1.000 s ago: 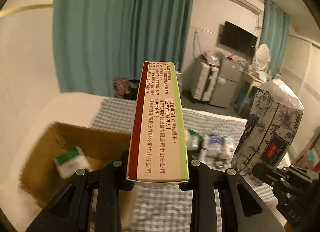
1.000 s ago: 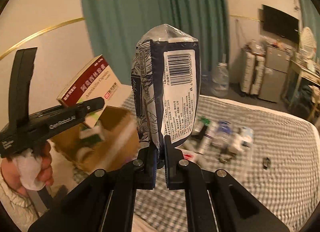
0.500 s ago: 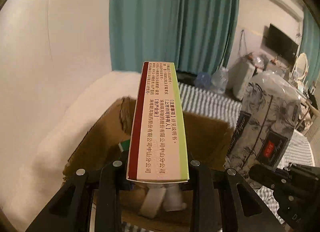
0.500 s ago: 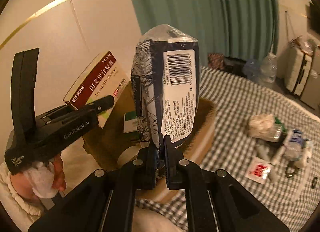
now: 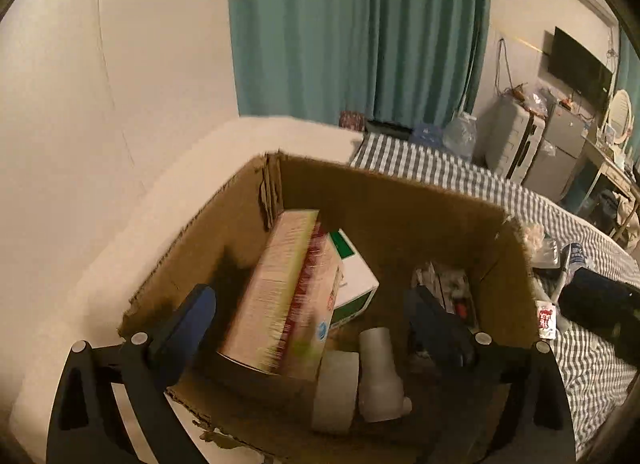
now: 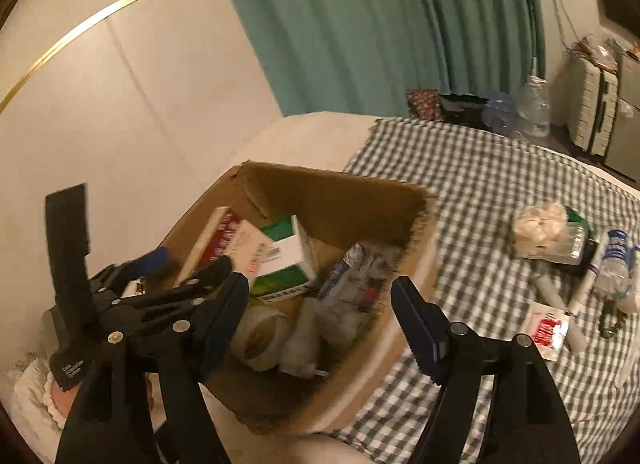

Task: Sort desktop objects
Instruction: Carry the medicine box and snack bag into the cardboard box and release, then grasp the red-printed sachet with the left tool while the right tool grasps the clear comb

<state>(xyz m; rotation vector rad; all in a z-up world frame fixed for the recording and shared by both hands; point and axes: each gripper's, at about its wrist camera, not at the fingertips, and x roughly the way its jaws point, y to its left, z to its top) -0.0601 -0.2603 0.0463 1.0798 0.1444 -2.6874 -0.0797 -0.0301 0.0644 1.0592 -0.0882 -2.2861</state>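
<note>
My left gripper (image 5: 312, 316) hangs over the open cardboard box (image 5: 384, 184), its jaws opening wide. The red and cream medicine box (image 5: 288, 296) is blurred between them, free of the pads, dropping into the carton beside a green and white box (image 5: 354, 284). My right gripper (image 6: 320, 312) is over the same cardboard box (image 6: 340, 180), jaws opening. The floral tissue pack (image 6: 356, 284) lies blurred inside the carton below them, touching neither pad. The medicine box (image 6: 228, 240) leans at the carton's left wall, with the left gripper (image 6: 188, 264) above it.
A tape roll (image 5: 336, 392) and a grey tube (image 5: 378, 372) lie in the carton's near end. On the checked cloth (image 6: 480, 184) to the right are a cotton-ball bag (image 6: 540, 228), a red and white sachet (image 6: 548, 330) and several tubes (image 6: 592, 276). A pale wall stands left.
Both grippers came down over the carton and opened. The medicine box left the left jaws and the tissue pack left the right jaws; both now sit in the carton.
</note>
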